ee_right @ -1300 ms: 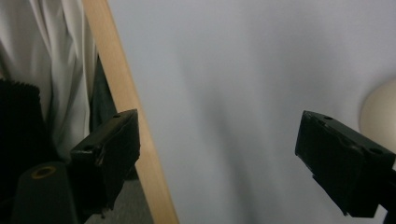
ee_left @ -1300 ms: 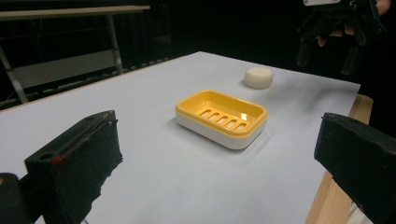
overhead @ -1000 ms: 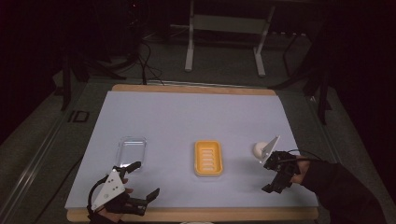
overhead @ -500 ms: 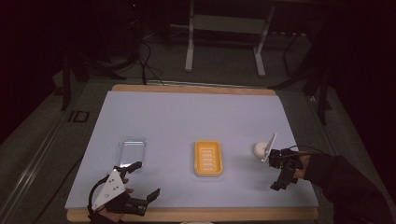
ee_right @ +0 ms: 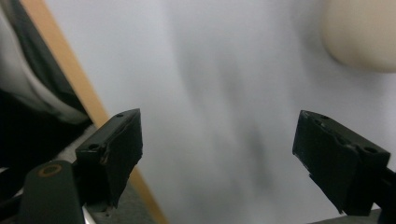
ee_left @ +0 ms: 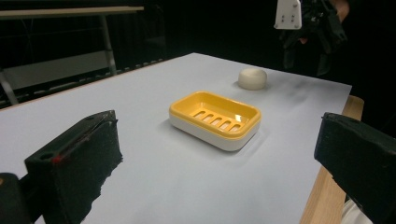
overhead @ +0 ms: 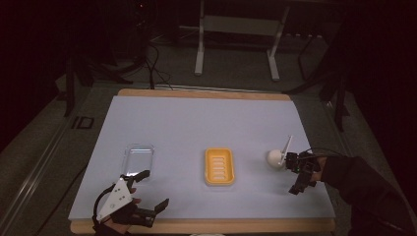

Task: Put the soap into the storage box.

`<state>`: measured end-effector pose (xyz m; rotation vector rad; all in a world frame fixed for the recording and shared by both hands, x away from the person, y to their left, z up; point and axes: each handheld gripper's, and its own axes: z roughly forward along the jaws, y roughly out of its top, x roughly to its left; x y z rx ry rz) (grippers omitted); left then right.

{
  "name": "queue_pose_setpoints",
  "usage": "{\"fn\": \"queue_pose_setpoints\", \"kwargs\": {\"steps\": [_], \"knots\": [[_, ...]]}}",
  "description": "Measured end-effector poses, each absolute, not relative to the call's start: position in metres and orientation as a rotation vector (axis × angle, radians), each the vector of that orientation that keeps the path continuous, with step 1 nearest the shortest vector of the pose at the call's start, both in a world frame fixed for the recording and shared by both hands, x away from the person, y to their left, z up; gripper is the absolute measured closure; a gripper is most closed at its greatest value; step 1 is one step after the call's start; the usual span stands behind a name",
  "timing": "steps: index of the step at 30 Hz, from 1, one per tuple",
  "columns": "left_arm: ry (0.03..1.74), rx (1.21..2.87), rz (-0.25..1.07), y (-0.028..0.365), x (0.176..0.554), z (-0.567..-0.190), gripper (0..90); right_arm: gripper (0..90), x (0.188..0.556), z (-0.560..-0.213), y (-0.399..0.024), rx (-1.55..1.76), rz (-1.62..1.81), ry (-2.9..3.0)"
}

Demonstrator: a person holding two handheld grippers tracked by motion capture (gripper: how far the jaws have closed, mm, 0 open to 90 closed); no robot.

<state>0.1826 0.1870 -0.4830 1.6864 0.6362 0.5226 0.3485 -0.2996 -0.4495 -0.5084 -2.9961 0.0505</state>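
Right gripper (overhead: pixel 298 173) near the right edge of the table (overhead: pixel 206 118), jaws wide apart, nothing between them, nothing touched; same wide gap in the right gripper view (ee_right: pixel 219 154), bare table surface behind it. Pale round soap (overhead: pixel 274 157) on the table just beside that gripper, on the side toward the yellow soap dish (overhead: pixel 219 166), apart from the dish; whether touching the gripper's plate, impossible to tell from above. From the right gripper view, soap (ee_right: pixel 362 35) blurred at the upper right corner, well outside the jaws. Left gripper (overhead: pixel 147 194) at the near left edge, jaws spread wide and empty. Clear lid (overhead: pixel 138 159) flat on the table just beyond it in the high view. Left gripper view (ee_left: pixel 219 158): dish (ee_left: pixel 215 119) slotted inside, white base below, soap (ee_left: pixel 252 78) beyond it, right gripper (ee_left: pixel 317 23) above.
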Motion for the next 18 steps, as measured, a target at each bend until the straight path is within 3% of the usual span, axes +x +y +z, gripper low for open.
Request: {"fn": "queue_pose_setpoints", "kwargs": {"steps": [18], "knots": [[0.628, 1.693, 0.511, 0.186, 0.183, -0.483, 0.5, 18.0, 0.379, -0.461, -0.312, -0.452, 0.035, -3.095]]}}
